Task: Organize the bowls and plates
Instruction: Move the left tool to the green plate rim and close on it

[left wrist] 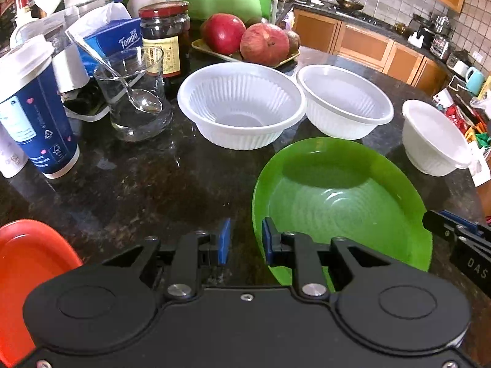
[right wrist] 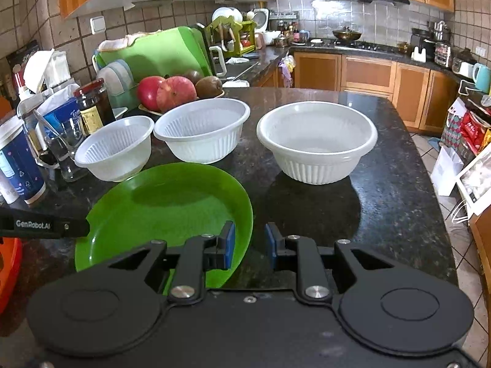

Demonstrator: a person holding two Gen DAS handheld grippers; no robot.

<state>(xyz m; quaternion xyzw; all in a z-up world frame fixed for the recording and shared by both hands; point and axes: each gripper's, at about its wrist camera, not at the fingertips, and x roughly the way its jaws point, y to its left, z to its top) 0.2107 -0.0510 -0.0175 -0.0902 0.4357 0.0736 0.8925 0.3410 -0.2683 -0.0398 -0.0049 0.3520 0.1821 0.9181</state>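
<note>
Left wrist view, as I see it: left hand-held gripper (left wrist: 244, 242) jaws apart, empty, straddling the near rim of the green plate (left wrist: 340, 205) on the dark surface (left wrist: 153, 190). Three white bowls (left wrist: 242, 104) lined behind; orange plate (left wrist: 27, 263) at lower left.

Right wrist view: right hand-held gripper (right wrist: 250, 245) jaws apart, empty, at the plate's right edge.

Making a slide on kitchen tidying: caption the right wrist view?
Open right gripper above round green plastic plate; three ribbed white plastic bowls stand empty on dark stone counter.
</note>
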